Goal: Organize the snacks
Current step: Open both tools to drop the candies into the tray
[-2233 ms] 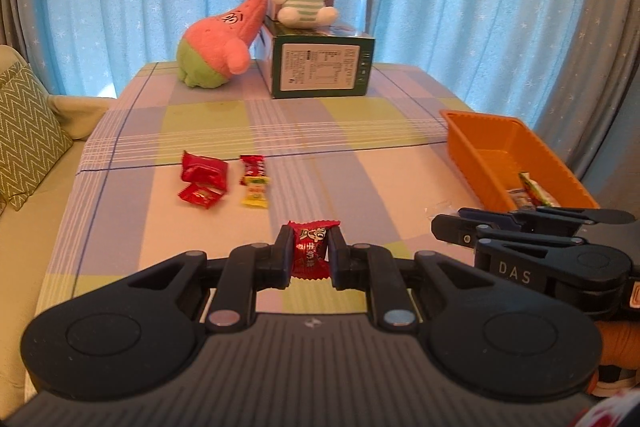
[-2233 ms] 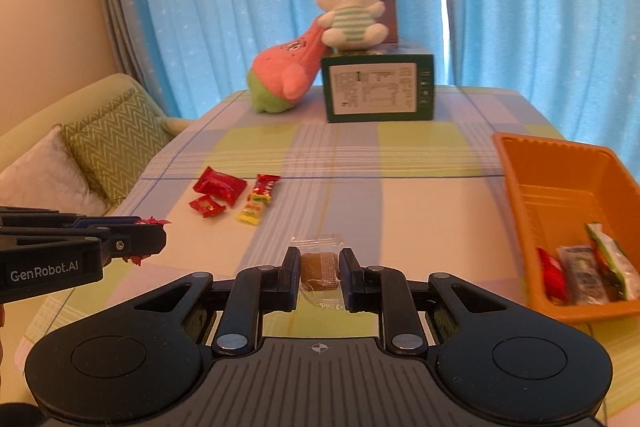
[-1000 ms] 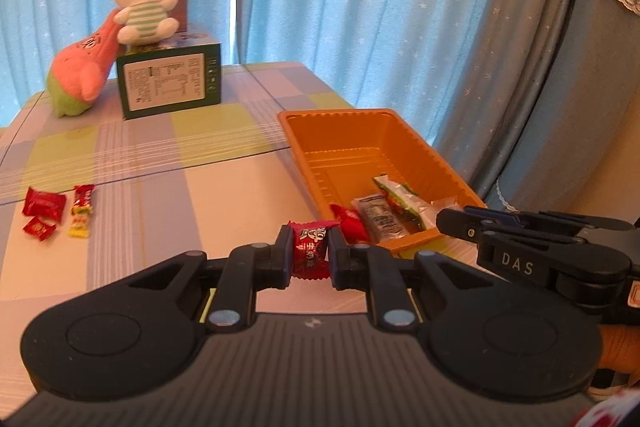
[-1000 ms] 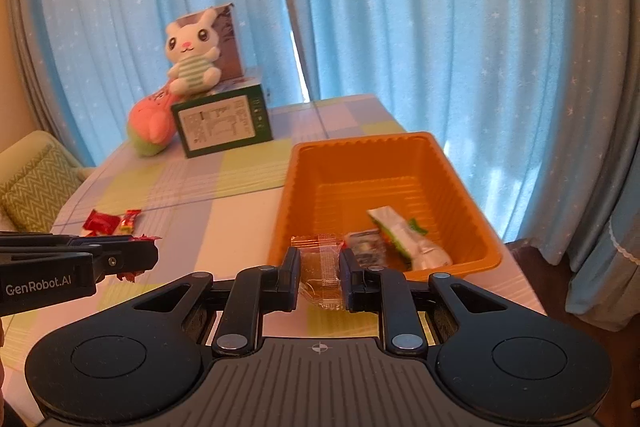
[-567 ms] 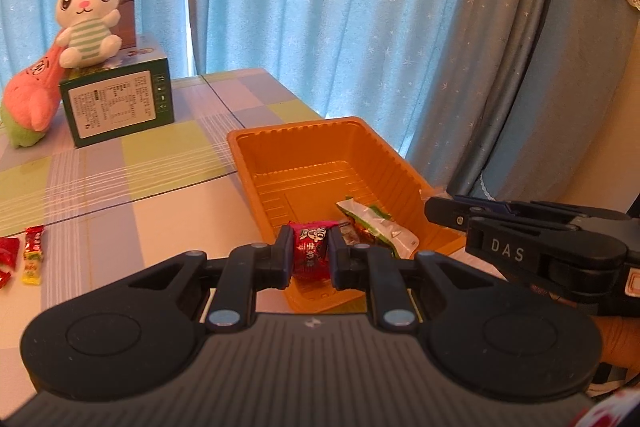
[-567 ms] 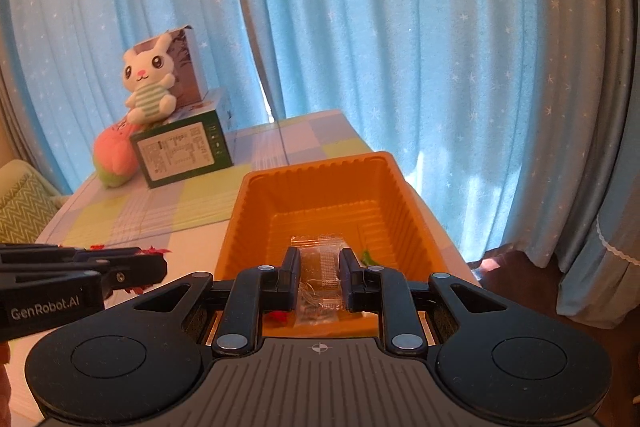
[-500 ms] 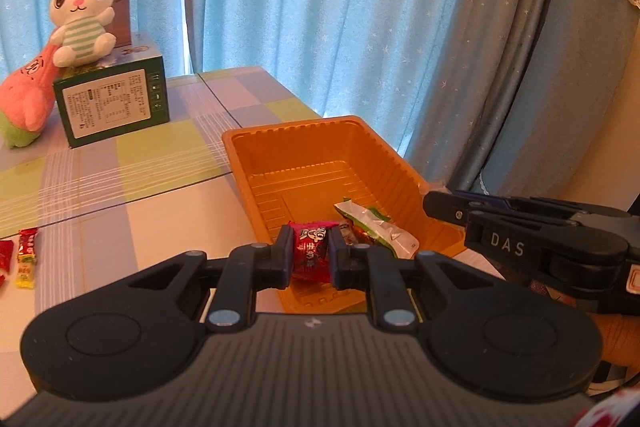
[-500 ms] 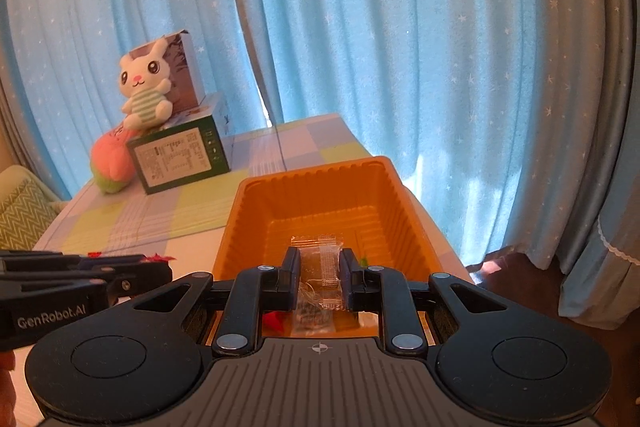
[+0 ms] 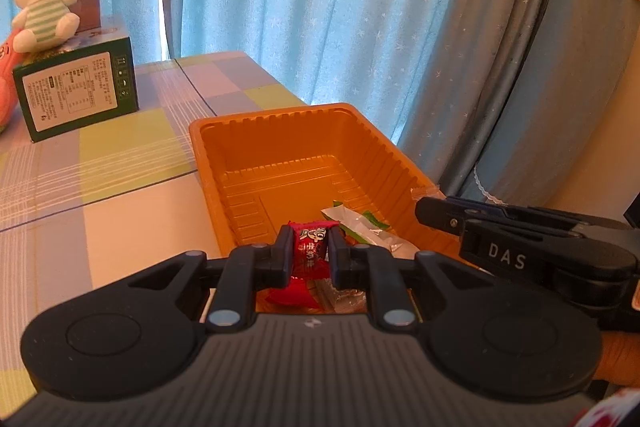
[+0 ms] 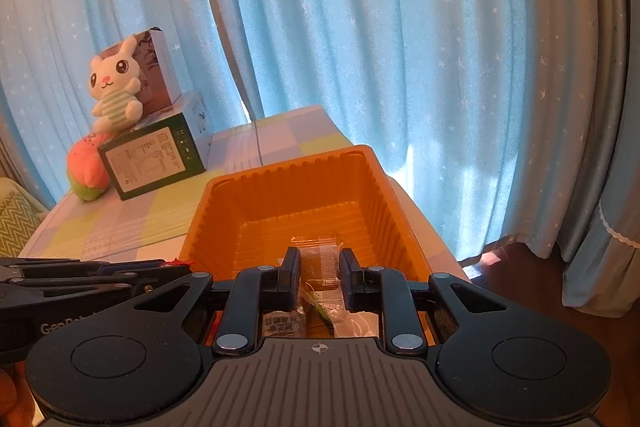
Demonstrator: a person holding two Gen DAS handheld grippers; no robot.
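My left gripper point(image 9: 308, 249) is shut on a red wrapped candy point(image 9: 311, 246) and holds it over the near end of the orange tray point(image 9: 280, 147). My right gripper point(image 10: 320, 267) stands a little wider around a clear-wrapped brown snack point(image 10: 320, 263), also above the orange tray point(image 10: 288, 195); I cannot tell whether its pads still touch the wrapper. A green-and-white packet point(image 9: 360, 225) and another red candy point(image 9: 292, 295) lie in the tray. The right gripper shows from the side in the left wrist view point(image 9: 424, 213).
A green box point(image 9: 76, 91) with a white bunny plush point(image 9: 40, 11) on top stands at the table's far end, next to a pink plush point(image 10: 86, 171). Blue curtains hang behind. The table's right edge runs just beyond the tray. A sofa cushion point(image 10: 16, 223) is at the left.
Both grippers have swung right from the table's middle to above the orange tray, each carrying its snack. The right gripper's jaws now stand slightly wider than before.
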